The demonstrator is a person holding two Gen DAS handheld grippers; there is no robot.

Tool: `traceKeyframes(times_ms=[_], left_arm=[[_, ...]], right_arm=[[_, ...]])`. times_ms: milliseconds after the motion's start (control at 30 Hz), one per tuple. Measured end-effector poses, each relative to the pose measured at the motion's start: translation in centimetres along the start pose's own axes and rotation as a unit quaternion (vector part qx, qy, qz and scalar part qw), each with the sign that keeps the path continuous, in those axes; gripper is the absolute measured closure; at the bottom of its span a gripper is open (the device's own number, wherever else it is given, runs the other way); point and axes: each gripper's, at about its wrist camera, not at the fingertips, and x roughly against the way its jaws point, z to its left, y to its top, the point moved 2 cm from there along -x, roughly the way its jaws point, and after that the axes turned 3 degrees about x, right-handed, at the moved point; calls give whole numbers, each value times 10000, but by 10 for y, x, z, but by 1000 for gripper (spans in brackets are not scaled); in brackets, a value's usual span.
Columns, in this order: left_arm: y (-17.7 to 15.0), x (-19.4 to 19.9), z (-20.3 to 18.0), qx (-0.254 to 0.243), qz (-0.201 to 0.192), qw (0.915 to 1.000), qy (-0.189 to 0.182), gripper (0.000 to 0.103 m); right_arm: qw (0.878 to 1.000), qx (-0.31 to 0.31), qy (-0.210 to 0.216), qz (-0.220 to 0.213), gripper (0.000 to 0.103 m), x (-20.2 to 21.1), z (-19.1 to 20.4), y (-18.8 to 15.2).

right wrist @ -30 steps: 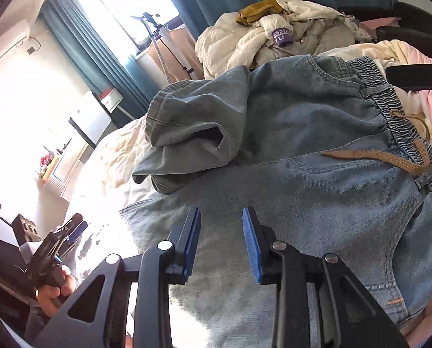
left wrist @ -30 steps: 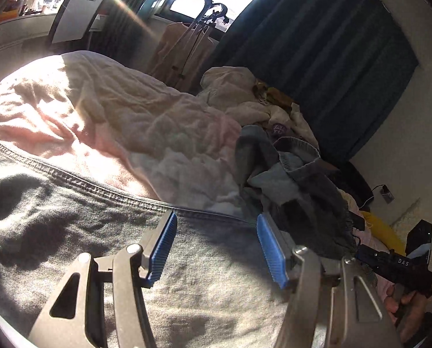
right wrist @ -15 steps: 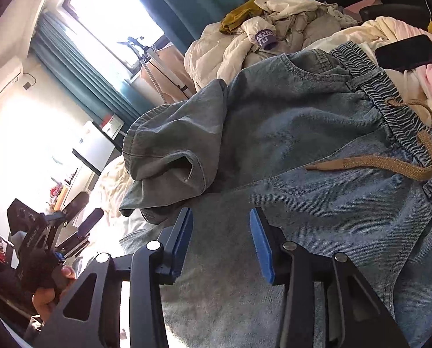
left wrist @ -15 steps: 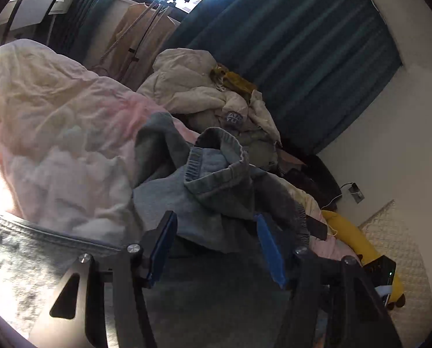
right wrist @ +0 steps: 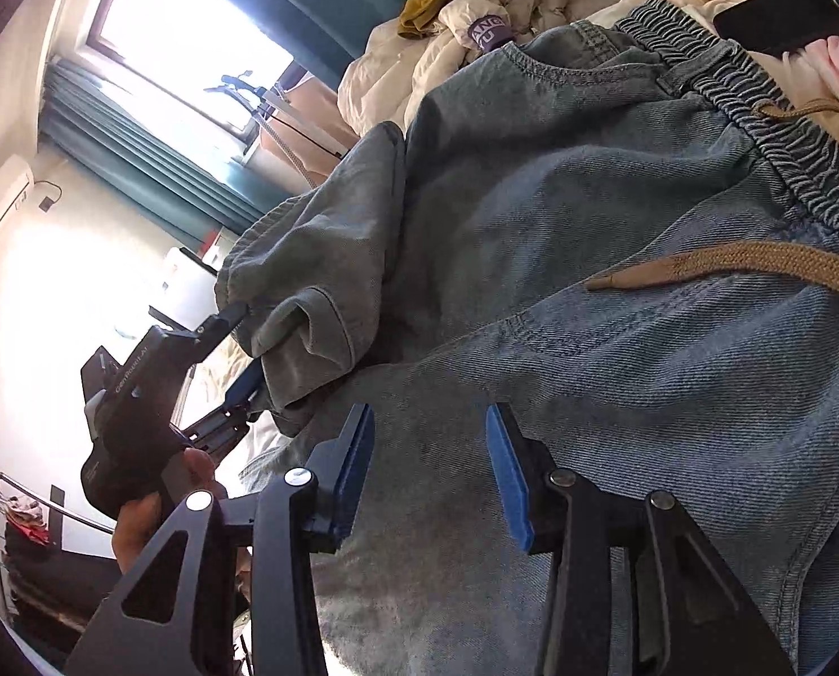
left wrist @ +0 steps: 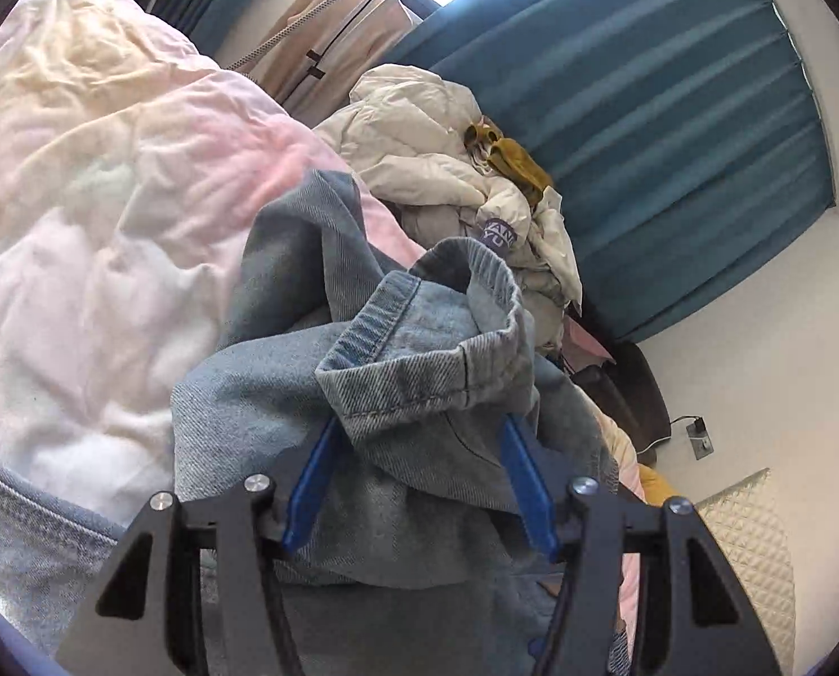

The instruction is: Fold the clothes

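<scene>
Behind your work area there's a rumpled pink-and-white duvet [left wrist: 110, 214], teal curtains [left wrist: 673, 141] by the bright window [right wrist: 194, 39], and a black phone [right wrist: 780, 17] lying on the bedding. You've also got a wall socket [left wrist: 701, 439] low on the wall.

We have brought the left gripper [left wrist: 419, 467] forward from the flat denim until its jaws straddle the bunched hem of the jeans leg [left wrist: 419, 377], while the right gripper [right wrist: 431, 467] has spread wider.

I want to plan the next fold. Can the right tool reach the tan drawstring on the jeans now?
Probably yes: the right tool is open over bare denim, and the tan drawstring lies uncovered on top of the jeans.
</scene>
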Motion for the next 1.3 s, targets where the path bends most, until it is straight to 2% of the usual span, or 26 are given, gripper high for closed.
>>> traceKeyframes(times_ms=[100,133,167,200,233,267,367,533,633,733,867,967,1067,1167,1300], left_arm=[[8,-2,-8,-76,-176,9997,128,44],[12,-2,-10,-137,-260,9994,203,55],[17,-4,-11,-201,-292,9989,307,76],[24,-5,-11,-197,-272,9986,400,81],[31,-6,-11,-198,-254,9983,492,94],[42,-3,-11,-240,-282,9976,583,97],[78,25,-17,-553,-757,9915,899,98],[152,119,-9,-723,-1593,9771,1207,98],[194,179,5,-775,-2119,9628,1483,98],[230,234,27,-773,-2450,9482,1872,98],[264,285,73,-668,-2850,9267,2356,98],[285,318,118,-298,-3072,9140,2634,98],[300,334,164,-31,-3029,9087,2872,98],[304,341,198,-60,-2987,9059,3003,98],[308,346,227,99,-2908,9175,2710,98]], right_arm=[[9999,113,-57,-23,62,-6,1,2],[9998,175,-110,-44,62,-7,2,2],[9996,221,-162,-60,62,-8,2,1],[9994,247,-198,-99,62,-10,1,-1],[9993,273,-234,-140,62,-12,-1,-3],[9989,301,-312,-168,62,-12,-3,-5],[9982,382,-440,-162,62,-18,-3,-7],[9949,729,-659,-238,62,-24,8,-11],[9927,928,-741,-216,62,-28,15,-14],[9907,1081,-795,-213,62,-30,20,-17],[9868,1322,-900,-270,62,-35,27,-20],[9835,1555,-868,-306,62,-39,37,-21],[9771,1914,-871,-310,62,-44,49,-27],[9690,2236,-1012,-279,56,-48,60,-35],[9695,2164,-1134,-181,55,-56,63,-38]])
